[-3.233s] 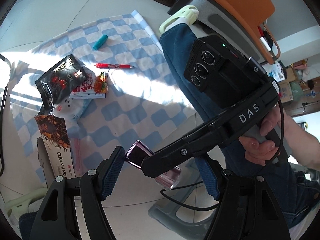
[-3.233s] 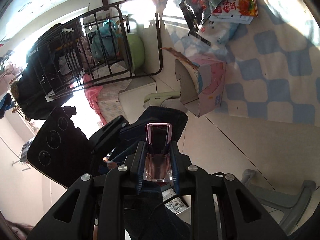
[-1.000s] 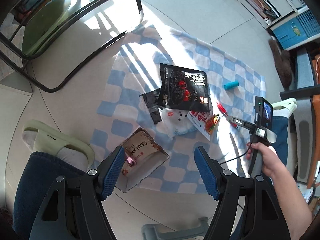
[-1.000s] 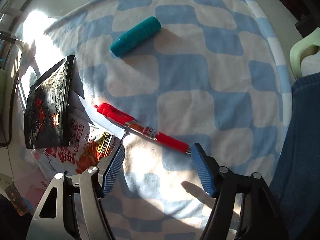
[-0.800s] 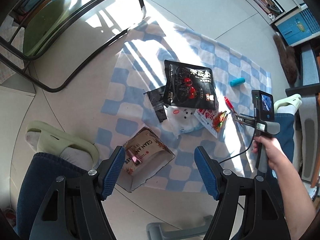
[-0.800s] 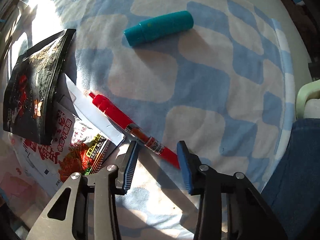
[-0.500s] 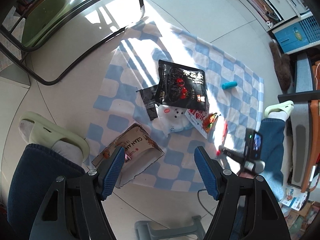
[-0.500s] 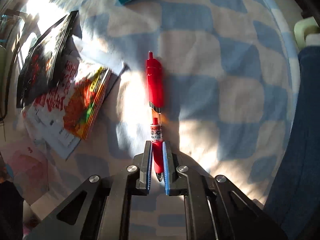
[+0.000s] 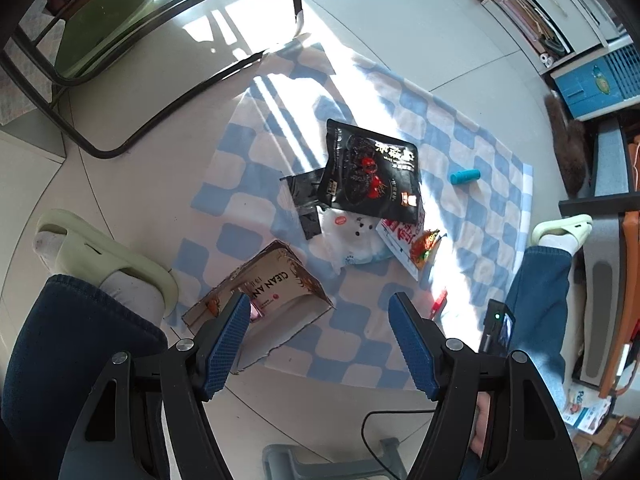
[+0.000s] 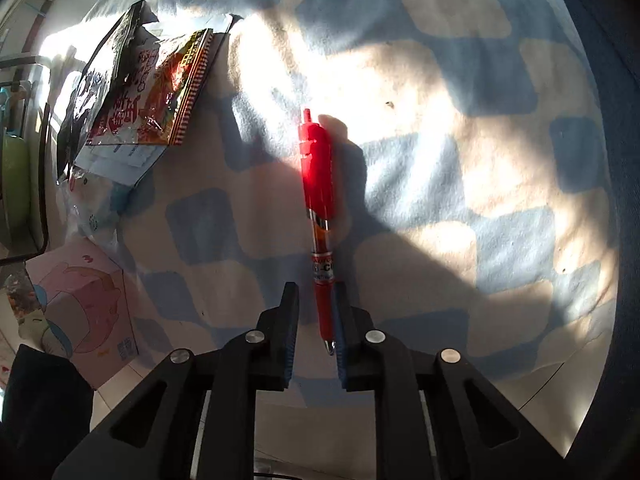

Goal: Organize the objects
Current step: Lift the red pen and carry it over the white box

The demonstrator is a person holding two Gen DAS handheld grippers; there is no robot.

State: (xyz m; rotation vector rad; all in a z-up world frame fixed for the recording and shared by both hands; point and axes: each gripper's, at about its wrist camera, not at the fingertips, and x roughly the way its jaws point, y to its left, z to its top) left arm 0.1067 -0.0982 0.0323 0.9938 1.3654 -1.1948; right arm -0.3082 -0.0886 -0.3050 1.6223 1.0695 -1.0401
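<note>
A red pen [image 10: 318, 208] lies on the blue-checked cloth [image 10: 440, 80]. Its tip end sits between the fingers of my right gripper [image 10: 314, 320], against the right finger; the jaws stand slightly apart with a gap on the left. The pen also shows in the left wrist view [image 9: 438, 302]. My left gripper [image 9: 320, 340] is open and empty, high above the floor. Below it lies an open cardboard box [image 9: 264, 292] with a pink item inside. A black snack bag [image 9: 372, 172], a red snack packet [image 9: 416, 244] and a teal tube [image 9: 465, 176] lie on the cloth.
A black metal chair frame [image 9: 160, 60] stands at the far left. My slippered feet [image 9: 100, 256] flank the cloth. A grey stool [image 9: 320, 464] is below. Shelves and a blue box [image 9: 592, 80] stand at the far right. A pink box side [image 10: 80, 300] shows left.
My right gripper closed around the pen's tip end, turned it lengthwise and dragged it nearer; its jaws have now parted slightly. My left gripper stays open, hovering high.
</note>
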